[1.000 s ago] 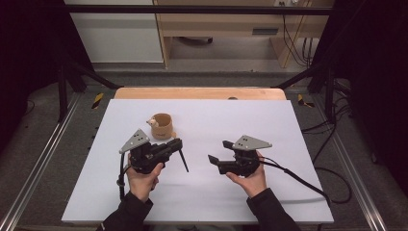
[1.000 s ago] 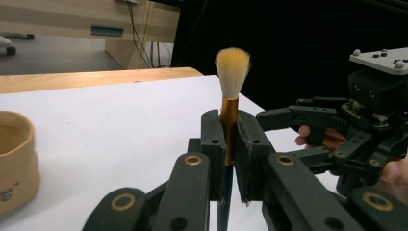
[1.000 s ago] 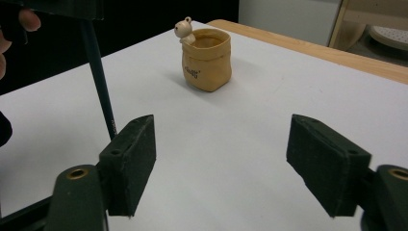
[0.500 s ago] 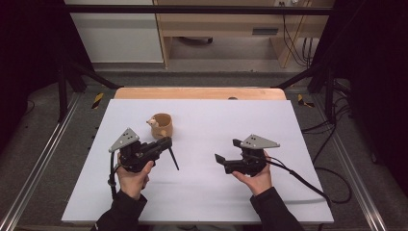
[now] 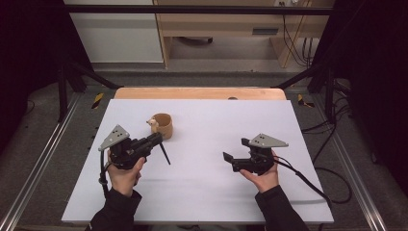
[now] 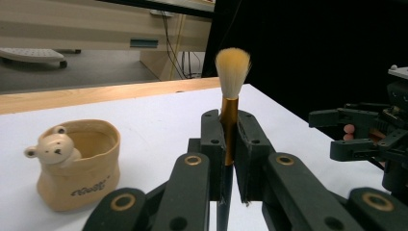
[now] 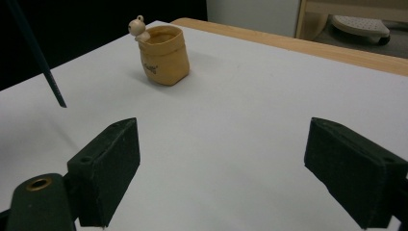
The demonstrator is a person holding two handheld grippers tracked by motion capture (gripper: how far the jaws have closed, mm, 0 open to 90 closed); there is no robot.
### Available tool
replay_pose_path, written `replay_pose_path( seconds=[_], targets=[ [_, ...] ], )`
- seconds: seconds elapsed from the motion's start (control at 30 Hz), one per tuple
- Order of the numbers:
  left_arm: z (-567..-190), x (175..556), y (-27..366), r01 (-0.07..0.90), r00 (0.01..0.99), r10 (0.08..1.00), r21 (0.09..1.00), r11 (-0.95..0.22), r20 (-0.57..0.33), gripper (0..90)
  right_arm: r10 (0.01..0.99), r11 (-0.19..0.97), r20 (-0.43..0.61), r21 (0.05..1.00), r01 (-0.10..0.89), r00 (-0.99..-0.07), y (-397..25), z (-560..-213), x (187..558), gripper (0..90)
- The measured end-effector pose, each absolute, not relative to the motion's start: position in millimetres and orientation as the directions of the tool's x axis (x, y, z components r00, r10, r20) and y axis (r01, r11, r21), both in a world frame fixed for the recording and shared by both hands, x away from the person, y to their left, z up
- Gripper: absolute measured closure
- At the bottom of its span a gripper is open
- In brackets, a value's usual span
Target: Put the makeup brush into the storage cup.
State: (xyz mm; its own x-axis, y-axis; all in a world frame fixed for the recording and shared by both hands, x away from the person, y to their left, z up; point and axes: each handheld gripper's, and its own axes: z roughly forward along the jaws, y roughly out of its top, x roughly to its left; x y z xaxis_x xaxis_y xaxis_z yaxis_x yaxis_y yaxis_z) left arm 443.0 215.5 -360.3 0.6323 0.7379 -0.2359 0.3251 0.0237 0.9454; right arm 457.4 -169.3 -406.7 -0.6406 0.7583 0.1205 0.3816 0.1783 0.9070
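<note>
Left gripper view: left tongs [image 6: 230, 144] clamped on a brush [image 6: 231, 96], gold ferrule pinched between the pads, bristles up, dark handle hanging below. Landmark is the tan bear cup [image 5: 161, 125] on the white counter [image 5: 288, 192]. High view: left tongs [image 5: 156, 139] just on the person's side of the cup, handle tip slanting down beside it, apart from the cup. Right tongs [image 5: 230, 160] well to the cup's right, jaws spread wide, holding nothing.

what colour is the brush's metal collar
Orange-gold, on the brush; clearest in the left gripper view.
</note>
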Motion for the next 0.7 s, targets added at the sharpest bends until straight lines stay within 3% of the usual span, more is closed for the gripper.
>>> replay_pose_path(
  seconds=[0.7],
  targets=[
    [-356, 448, 231, 0.316, 0.6, 0.771, 0.949, 0.017, -0.213, 83.3, 0.799, 0.129, 0.125, 0.919, 0.372, -0.588, -214, -405, 448, 10.7]
  ],
)
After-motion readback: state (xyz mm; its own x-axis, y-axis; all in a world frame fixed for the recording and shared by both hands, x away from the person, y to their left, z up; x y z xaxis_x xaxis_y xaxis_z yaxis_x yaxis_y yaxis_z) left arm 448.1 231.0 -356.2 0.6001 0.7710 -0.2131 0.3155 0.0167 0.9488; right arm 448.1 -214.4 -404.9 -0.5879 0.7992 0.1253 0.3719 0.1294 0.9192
